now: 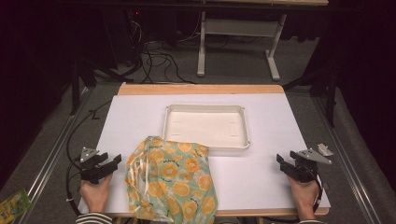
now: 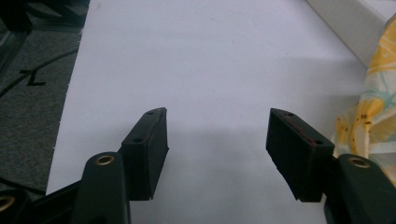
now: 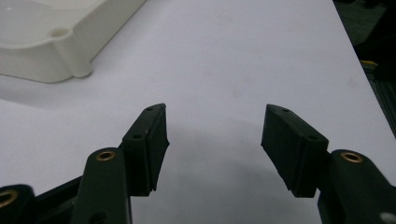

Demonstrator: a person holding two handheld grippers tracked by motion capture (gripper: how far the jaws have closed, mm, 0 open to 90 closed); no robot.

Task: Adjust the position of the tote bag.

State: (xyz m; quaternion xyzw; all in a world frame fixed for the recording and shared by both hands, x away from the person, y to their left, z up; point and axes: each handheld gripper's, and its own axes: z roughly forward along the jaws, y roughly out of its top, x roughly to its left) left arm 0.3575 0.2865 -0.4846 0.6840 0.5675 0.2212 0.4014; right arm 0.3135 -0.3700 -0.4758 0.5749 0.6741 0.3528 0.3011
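Nothing started yet, by the look of it. The orange-slice print cloth [image 1: 170,183] lies crumpled at the near edge of the white table top [image 1: 280,126], its far edge just touching or overlapping the near rim of the white tray [image 1: 206,148]; can't tell which. The tray is empty. My guess is the job is handling that cloth, folding it or getting it into the tray, and all of that is left to do.

Left gripper [image 1: 113,163]: resting at the near left edge of the table, held in the person's left hand [image 1: 95,196], pointing toward the cloth but just beside it, not touching. In the left gripper view the jaws stand wide apart with only bare table between them; the cloth [image 2: 376,107] sits off to the side of one jaw, and a bit of tray wall [image 2: 345,23] shows beyond.

Right gripper [image 1: 280,163]: near right side of the table, in the right hand [image 1: 304,196], well apart from the cloth. Jaws also spread, nothing between them; the right gripper view has bare table ahead and a tray corner [image 3: 60,51] off to one side.

Both tools empty, neither grips or touches anything but possibly the table.
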